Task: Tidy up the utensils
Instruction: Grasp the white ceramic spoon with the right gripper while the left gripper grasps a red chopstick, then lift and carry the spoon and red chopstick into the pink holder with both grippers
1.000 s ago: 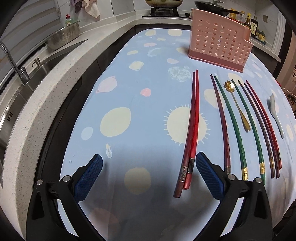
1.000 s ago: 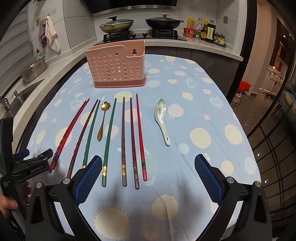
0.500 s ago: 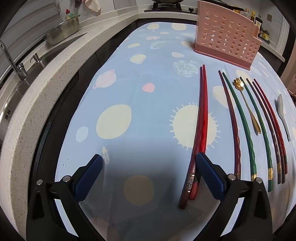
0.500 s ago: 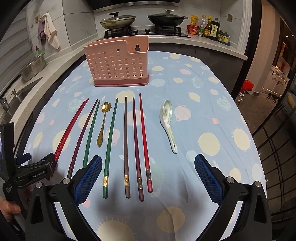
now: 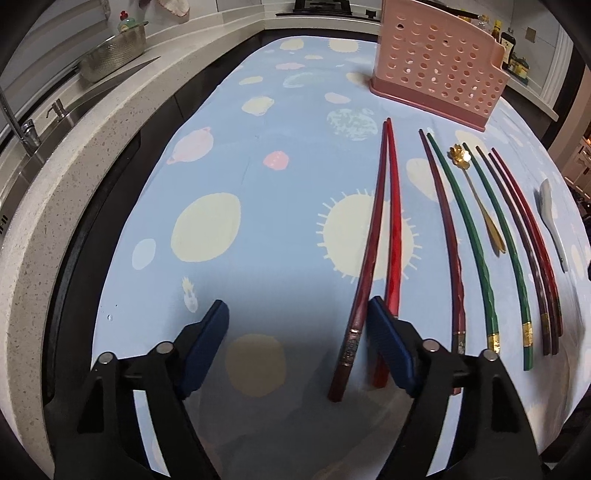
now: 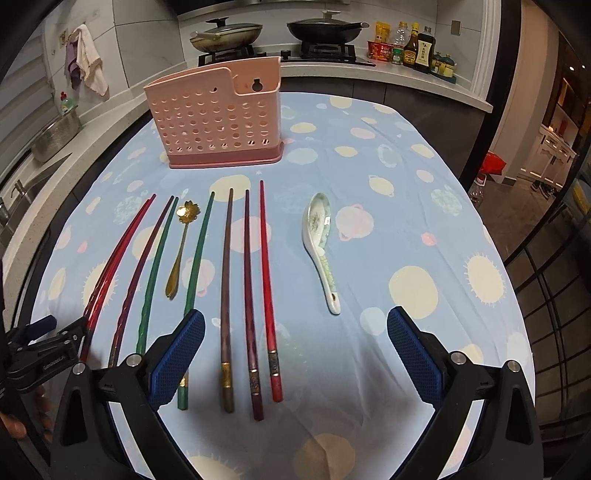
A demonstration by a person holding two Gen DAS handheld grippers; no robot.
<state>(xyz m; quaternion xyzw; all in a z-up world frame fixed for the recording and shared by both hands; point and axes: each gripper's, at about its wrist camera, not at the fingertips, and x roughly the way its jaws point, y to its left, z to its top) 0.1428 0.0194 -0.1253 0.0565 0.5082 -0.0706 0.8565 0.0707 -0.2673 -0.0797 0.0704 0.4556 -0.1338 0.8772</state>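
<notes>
A pink perforated utensil holder (image 6: 216, 118) (image 5: 439, 77) stands at the far side of the blue tablecloth. In front of it lie several red, green and brown chopsticks, a gold flower spoon (image 6: 181, 245) (image 5: 476, 195) and a white ceramic spoon (image 6: 319, 243) (image 5: 552, 218). My left gripper (image 5: 297, 332) is open, low over the cloth. Its right fingertip (image 5: 384, 332) lies between the handle ends of the leftmost red chopstick pair (image 5: 376, 236), so the darker stick is between the jaws. My right gripper (image 6: 295, 347) is open above the handle ends of three chopsticks (image 6: 247, 295).
A stone counter (image 5: 74, 155) with a sink and tap runs along the left. A metal colander (image 5: 110, 55) sits on it. A stove with pans (image 6: 273, 35) and sauce bottles (image 6: 413, 48) are behind the holder. The table edge drops off at right.
My left gripper has moved forward and right, so its right finger now sits between the two leftmost red chopsticks. My right gripper has moved forward and lower toward the chopstick handles.
</notes>
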